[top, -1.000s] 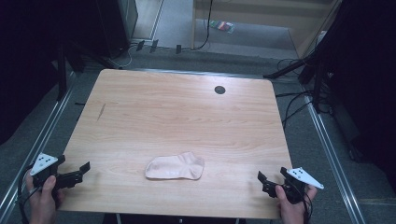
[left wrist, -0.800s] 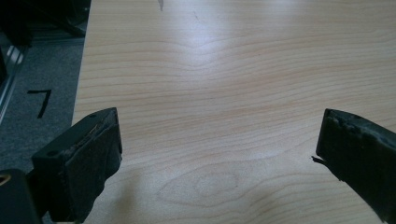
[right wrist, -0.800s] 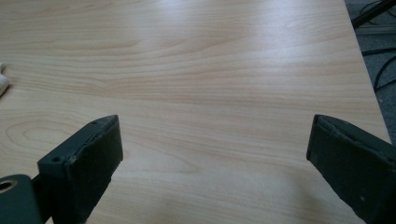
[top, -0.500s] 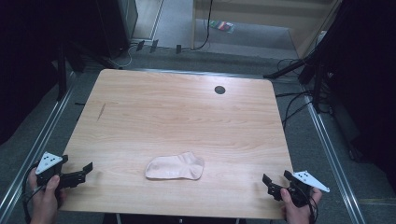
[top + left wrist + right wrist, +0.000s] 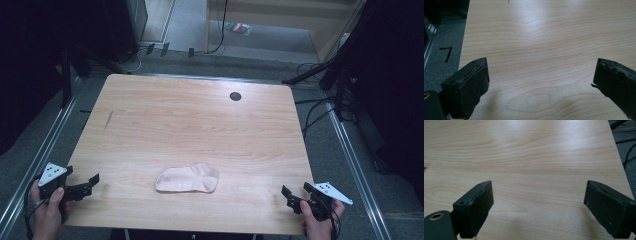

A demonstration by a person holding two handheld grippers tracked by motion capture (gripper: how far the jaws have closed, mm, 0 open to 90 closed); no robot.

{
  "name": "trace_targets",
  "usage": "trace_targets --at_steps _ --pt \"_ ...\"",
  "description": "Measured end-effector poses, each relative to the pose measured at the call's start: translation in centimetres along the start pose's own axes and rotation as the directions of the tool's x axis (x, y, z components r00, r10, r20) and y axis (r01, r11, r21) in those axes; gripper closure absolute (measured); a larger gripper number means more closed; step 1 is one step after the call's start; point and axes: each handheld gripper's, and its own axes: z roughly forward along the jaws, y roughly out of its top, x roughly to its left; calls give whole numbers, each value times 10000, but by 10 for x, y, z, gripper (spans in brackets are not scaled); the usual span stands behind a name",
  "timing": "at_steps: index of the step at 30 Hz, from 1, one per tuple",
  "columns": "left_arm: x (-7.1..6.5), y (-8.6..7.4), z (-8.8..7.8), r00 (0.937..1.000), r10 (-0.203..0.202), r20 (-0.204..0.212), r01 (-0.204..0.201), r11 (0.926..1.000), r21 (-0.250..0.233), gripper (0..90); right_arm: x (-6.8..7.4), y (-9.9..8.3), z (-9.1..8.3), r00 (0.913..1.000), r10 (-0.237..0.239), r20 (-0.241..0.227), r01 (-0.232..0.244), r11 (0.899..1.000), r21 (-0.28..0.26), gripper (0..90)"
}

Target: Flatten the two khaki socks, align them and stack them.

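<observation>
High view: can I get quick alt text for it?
A pale pink sock lies flat near the front edge of a wooden table. The left tool and right tool, each in a hand, sit open at the front corners.

- Table (image 5: 190, 120): light wood-grain top, roughly square, seen from above; a dark streak marks its left part.
- Round dark hole (image 5: 235, 96): 1, set in the top near the far edge, right of centre.
- Sock (image 5: 187, 179): 1, pale pink, lying flat near the front edge, about midway across, toe end to the left.
</observation>
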Motion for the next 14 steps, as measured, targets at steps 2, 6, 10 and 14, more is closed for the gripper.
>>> trace_targets --at_steps 2,6,10,14 --pt "-1 0 0 9999 -23 -101 23 10000 43 5 0 -2 -2 9999 121 120 -120 9999 -101 121" --pt "-2 1 2 9997 -37 -229 40 9999 117 6 -1 -1 -1 9996 263 141 -261 9996 -125 130" --pt "-4 1 1 9993 26 -384 -25 10000 9 6 1 -1 -1 9997 123 207 -120 9999 -121 132" --pt "-2 1 2 9992 -174 -347 173 9998 -32 5 0 -1 -1 9995 308 92 -307 9995 -124 132"
